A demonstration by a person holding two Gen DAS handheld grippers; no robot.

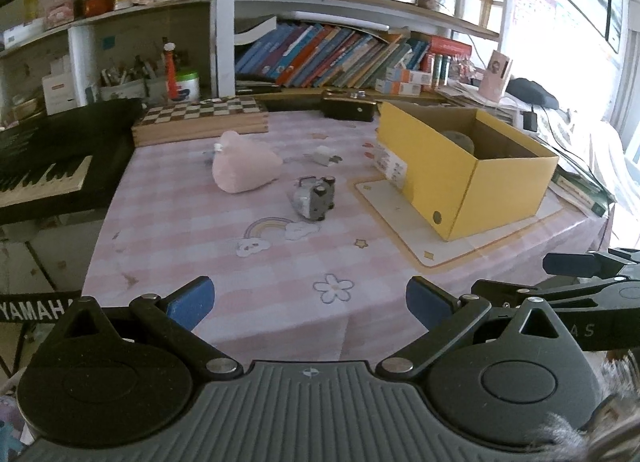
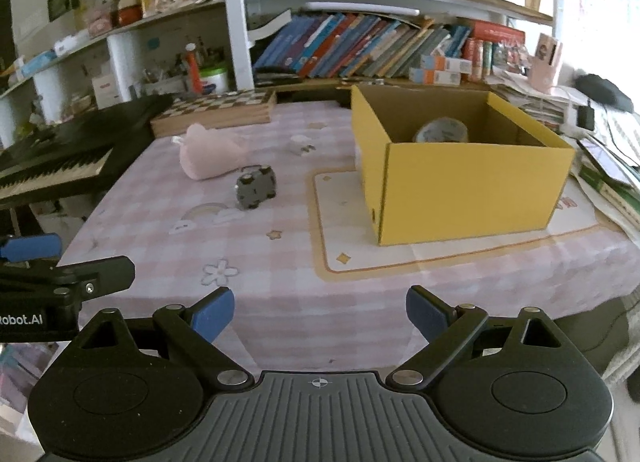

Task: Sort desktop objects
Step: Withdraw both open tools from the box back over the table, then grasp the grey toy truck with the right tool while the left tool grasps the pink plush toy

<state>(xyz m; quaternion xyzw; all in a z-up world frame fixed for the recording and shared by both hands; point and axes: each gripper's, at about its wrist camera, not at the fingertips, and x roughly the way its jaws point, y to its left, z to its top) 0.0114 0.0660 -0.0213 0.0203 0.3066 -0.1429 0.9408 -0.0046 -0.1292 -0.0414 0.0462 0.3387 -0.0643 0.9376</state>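
A pink plush toy (image 1: 244,165) lies mid-table, and it also shows in the right wrist view (image 2: 208,155). A small grey toy car (image 1: 314,197) (image 2: 256,185) lies on its side just in front of it. A small white object (image 1: 322,154) (image 2: 301,143) lies behind them. An open yellow cardboard box (image 1: 460,177) (image 2: 460,185) stands on the right with a roll of tape (image 2: 442,129) inside. My left gripper (image 1: 310,302) and right gripper (image 2: 320,312) are both open and empty, hovering over the table's near edge, well short of the objects.
A pink checked tablecloth (image 1: 224,254) covers the table. A chessboard box (image 1: 202,119) sits at the back. A black keyboard (image 1: 44,157) stands at the left. Shelves of books (image 1: 340,53) line the back. The box rests on a cream mat (image 2: 360,258).
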